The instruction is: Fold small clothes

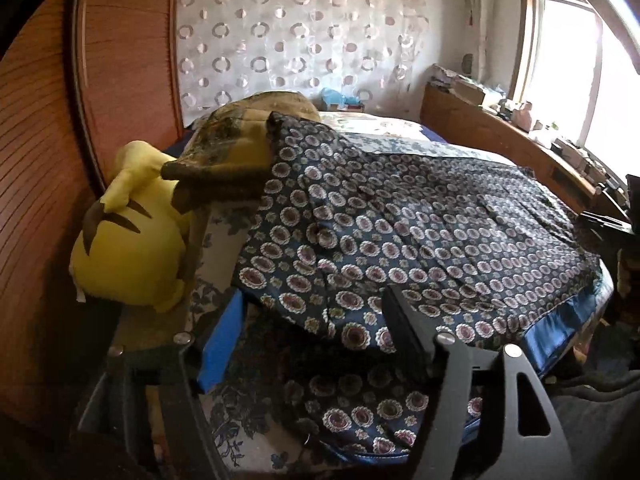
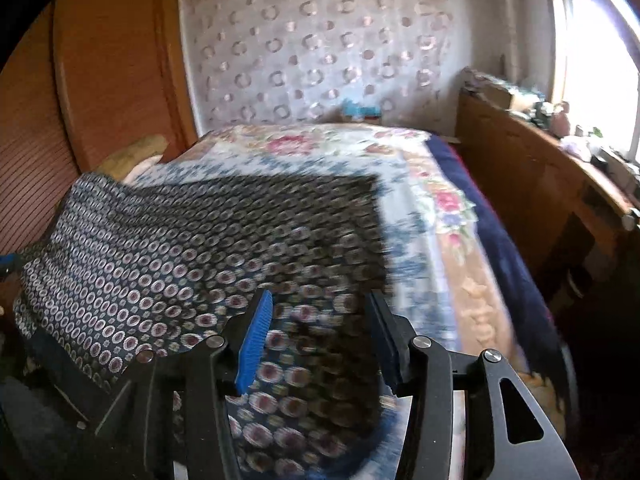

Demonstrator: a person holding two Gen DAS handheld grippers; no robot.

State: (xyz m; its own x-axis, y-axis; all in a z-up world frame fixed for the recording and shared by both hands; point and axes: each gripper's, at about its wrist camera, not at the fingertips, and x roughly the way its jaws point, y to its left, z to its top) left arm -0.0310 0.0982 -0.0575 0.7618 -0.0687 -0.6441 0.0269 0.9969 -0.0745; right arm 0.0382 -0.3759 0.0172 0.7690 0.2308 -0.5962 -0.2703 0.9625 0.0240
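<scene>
A dark navy garment with a rosette print lies spread across the bed. In the left wrist view my left gripper is open, its blue-padded fingers wide apart over the garment's near left corner, where the cloth is folded over itself. In the right wrist view the same garment covers the bed's near left part. My right gripper is open above the garment's near right corner, with cloth lying between and under the fingers. The right view is motion-blurred.
The bed has a floral cover with a navy border. A yellow plush toy and an olive pillow lie at the bed's left. A wooden wardrobe stands left, and a cluttered wooden cabinet runs under the window on the right.
</scene>
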